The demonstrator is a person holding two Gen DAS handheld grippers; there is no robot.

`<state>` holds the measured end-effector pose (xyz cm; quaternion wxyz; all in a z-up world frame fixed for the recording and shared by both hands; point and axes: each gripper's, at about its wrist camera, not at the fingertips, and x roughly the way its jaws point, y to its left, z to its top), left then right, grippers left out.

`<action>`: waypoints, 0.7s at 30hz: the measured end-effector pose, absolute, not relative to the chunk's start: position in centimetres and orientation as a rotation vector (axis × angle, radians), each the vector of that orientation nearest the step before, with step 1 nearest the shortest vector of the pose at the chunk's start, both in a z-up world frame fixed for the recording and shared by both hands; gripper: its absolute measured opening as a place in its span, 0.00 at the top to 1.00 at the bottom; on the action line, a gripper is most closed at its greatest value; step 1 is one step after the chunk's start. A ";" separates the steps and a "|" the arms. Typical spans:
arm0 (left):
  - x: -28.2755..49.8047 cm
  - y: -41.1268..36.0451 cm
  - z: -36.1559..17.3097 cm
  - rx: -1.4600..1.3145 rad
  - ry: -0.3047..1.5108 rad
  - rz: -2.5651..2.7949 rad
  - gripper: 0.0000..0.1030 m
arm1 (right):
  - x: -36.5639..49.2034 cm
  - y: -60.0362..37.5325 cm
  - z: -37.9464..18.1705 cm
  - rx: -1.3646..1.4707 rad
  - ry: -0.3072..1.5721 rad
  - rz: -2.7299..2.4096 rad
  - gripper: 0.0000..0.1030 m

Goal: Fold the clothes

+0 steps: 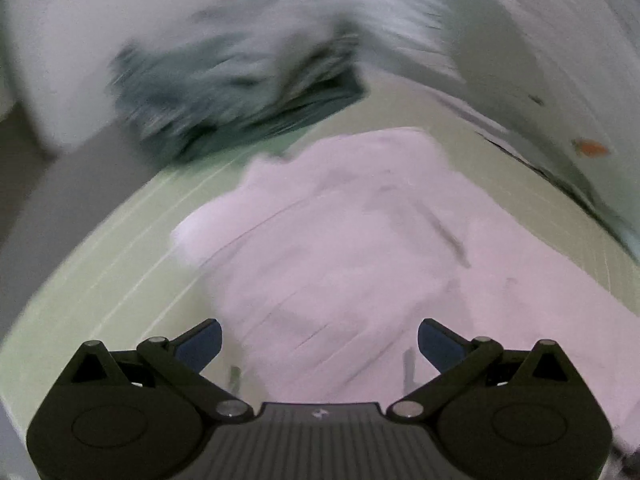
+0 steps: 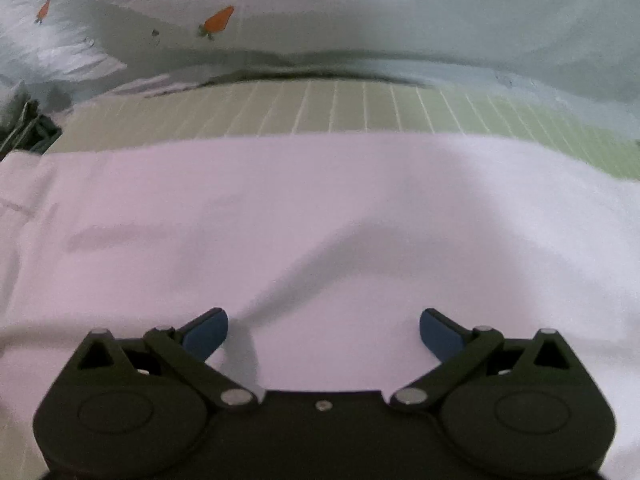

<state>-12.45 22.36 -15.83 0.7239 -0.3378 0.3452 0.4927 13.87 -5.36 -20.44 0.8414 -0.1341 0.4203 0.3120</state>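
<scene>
A pale pink garment lies spread on a light green gridded mat. The left wrist view is blurred by motion. My left gripper is open and empty, just above the garment's near part. In the right wrist view the same pink garment fills the middle, mostly flat with a soft crease. My right gripper is open and empty, low over the cloth, fingers apart on either side of the crease.
A dark grey-green pile of clothes sits beyond the pink garment, also showing at the left edge of the right wrist view. A white sheet with carrot prints bounds the far side of the mat.
</scene>
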 end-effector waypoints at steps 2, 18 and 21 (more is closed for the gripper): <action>-14.5 22.5 -16.1 -0.818 0.726 1.076 0.00 | 12.4 -6.4 -20.8 -0.279 0.878 0.649 0.00; -16.4 27.2 -19.0 -0.888 0.709 0.937 0.00 | 8.3 -7.8 -22.9 -0.177 0.646 0.516 0.00; -16.3 29.0 -19.7 -0.891 0.718 0.935 0.00 | 8.4 -7.8 -22.9 -0.172 0.646 0.515 0.00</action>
